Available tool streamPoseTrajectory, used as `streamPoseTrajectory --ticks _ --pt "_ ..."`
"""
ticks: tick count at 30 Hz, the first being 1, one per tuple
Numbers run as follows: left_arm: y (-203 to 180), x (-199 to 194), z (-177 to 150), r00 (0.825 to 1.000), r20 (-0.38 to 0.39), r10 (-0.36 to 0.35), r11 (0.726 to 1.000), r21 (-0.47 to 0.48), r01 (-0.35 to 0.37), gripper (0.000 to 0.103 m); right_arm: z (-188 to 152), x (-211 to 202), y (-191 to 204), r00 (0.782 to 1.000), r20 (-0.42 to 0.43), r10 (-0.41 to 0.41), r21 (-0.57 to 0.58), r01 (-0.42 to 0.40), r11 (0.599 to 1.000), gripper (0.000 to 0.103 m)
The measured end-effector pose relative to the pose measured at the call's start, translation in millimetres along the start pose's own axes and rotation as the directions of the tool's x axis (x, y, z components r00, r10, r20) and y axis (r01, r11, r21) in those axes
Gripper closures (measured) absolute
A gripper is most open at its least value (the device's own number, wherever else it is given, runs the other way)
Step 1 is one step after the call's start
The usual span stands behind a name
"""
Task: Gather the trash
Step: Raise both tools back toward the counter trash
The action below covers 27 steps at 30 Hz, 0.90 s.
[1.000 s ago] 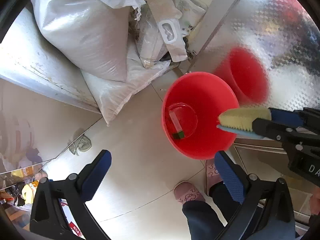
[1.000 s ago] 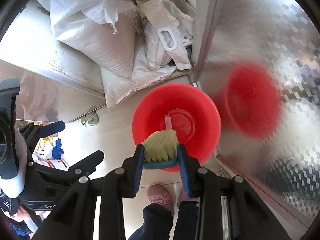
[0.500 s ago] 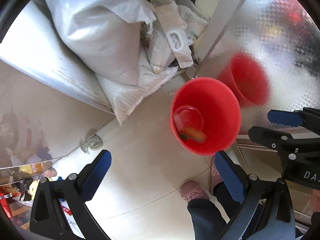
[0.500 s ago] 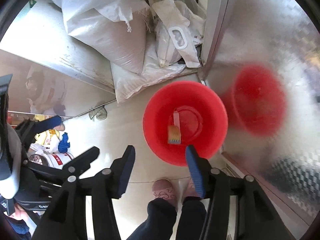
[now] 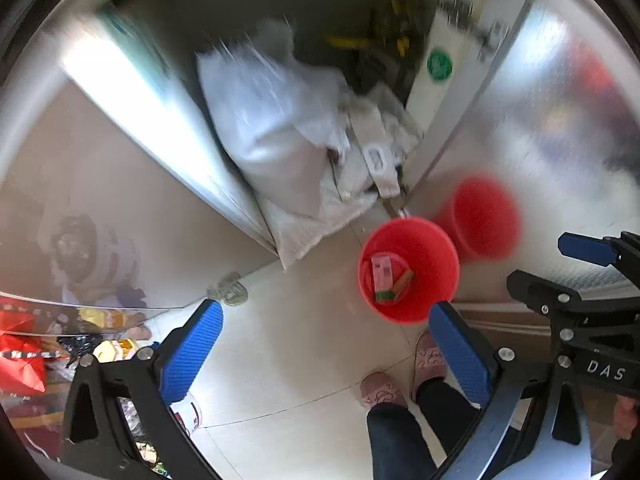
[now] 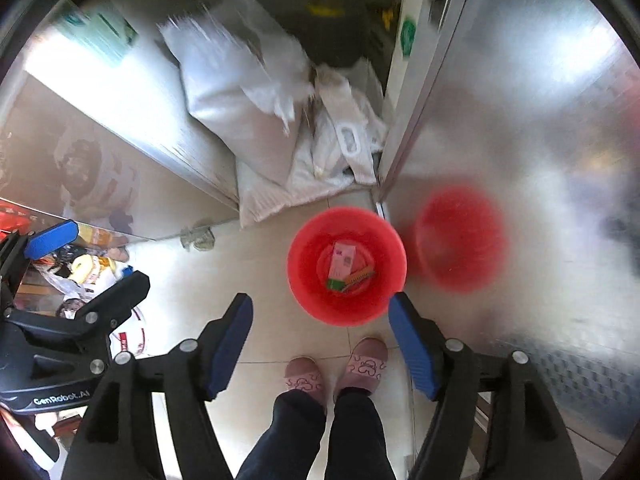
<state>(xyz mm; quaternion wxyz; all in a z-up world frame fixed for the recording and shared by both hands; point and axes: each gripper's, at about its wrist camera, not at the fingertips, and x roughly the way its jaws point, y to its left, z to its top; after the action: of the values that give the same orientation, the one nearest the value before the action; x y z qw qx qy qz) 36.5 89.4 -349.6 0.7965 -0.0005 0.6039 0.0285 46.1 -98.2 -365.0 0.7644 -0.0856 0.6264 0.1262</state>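
Red bucket [image 6: 346, 266] stands on the tiled floor [image 6: 264, 264] beside white sacks [image 6: 240, 92]; pink carton [image 6: 342, 260] and brush [image 6: 360, 276] lie inside. Right gripper [image 6: 320, 344] above: jaws empty, opening. Left gripper [image 5: 326, 344]: jaws wide, empty.

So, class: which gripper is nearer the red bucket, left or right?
Right, narrowly. The right gripper hangs almost directly over the red bucket, jaws opening and empty. The left gripper, also empty, hangs off to its side.
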Motion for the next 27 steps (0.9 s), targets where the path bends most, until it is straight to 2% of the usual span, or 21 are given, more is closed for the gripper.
streamPoseTrajectory --ticks 3,10,13,20,27 --pt "1.4 -48.0 4.8 0.999 0.043 0.006 1.000 -0.024 -0.005 0.001 0.9 -42.8 2.7 0.998 0.057 -0.015 -0.006 0.015 1.000 0.021" --pt "-11.5 -140.3 23.6 0.986 0.165 -0.007 1.000 -0.009 0.009 0.001 1.6 -141.3 0.3 0.976 0.191 -0.105 0.002 0.106 0.994 0.012" --pt "-22.4 -179.0 34.1 0.972 0.234 -0.009 1.000 0.005 0.008 0.001 4.9 -180.0 -8.0 0.956 0.251 -0.152 0.028 0.150 0.988 0.010" --pt "-60.1 -257.3 64.2 0.939 0.341 -0.048 0.998 0.065 0.027 0.001 1.6 -265.4 -32.9 0.905 0.364 -0.220 0.131 0.184 0.974 0.010" --pt "-101.2 -296.9 98.1 0.914 0.378 -0.149 0.982 0.166 0.091 0.001 -4.0 -323.0 -62.5 0.854 0.420 -0.305 0.246 0.216 0.945 0.010"
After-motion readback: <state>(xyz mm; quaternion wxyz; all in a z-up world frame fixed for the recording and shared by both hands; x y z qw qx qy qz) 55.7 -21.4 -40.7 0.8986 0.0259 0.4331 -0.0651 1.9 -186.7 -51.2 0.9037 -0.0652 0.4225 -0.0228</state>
